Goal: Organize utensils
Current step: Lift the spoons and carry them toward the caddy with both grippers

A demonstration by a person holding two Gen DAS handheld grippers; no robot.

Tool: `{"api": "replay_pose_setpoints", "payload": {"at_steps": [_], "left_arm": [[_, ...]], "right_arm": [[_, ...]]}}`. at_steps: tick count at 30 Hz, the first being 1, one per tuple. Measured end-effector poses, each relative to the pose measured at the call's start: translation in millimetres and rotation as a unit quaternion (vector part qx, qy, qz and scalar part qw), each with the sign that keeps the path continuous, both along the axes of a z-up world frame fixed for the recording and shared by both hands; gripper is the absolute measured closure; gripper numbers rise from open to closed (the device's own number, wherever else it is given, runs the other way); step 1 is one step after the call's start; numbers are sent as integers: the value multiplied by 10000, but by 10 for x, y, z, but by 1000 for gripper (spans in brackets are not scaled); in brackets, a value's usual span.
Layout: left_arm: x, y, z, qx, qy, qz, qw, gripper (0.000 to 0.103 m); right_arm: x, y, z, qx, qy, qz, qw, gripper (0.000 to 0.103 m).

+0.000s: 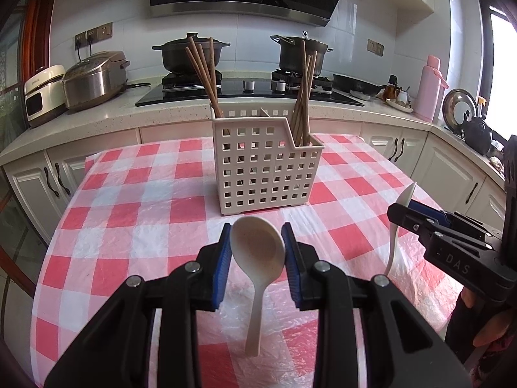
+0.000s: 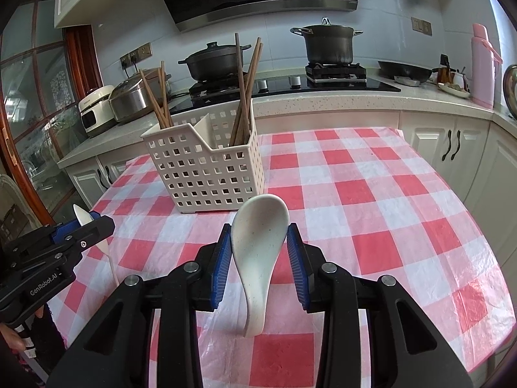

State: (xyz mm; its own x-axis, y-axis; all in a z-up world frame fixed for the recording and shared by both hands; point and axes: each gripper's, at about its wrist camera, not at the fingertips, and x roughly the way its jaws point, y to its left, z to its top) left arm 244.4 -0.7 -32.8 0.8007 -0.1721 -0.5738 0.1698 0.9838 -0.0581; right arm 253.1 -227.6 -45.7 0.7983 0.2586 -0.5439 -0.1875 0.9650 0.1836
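My left gripper (image 1: 257, 249) is shut on the bowl of a beige long-handled spoon (image 1: 258, 258), held above the table with the handle hanging down. My right gripper (image 2: 259, 248) is shut on a white ceramic soup spoon (image 2: 258, 245), also lifted. A white perforated utensil basket (image 1: 263, 168) stands on the checked tablecloth ahead of both, with brown chopsticks (image 1: 203, 74) in its left and right compartments. The basket (image 2: 206, 171) lies ahead-left in the right wrist view. The right gripper (image 1: 408, 213) shows at the right of the left view; the left gripper (image 2: 85, 223) at the left of the right view.
The table carries a red-and-white checked cloth (image 1: 145, 213) under plastic. Behind it runs a kitchen counter (image 1: 181, 110) with a stove, two black pots (image 1: 190, 51), a rice cooker (image 1: 93, 77) and a pink thermos (image 1: 429, 87). White cabinets flank the table.
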Motion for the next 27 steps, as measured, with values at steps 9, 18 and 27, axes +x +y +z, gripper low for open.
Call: {"api": "replay_pose_setpoints", "payload": {"at_steps": [9,18,27], "left_arm": [[9,-26,54,60,-78,-61,9999,74],[41,-65,34,121,-59,-55,9999,74],[115,-77,13,112,-14,-32,9999,74]], "right_arm": [[12,7,56,-4,-85,16,10000,92],[234,-23,-113,-216,186,0,9996,95],[662,-119,-262,-46,701,150,9974,64]]}}
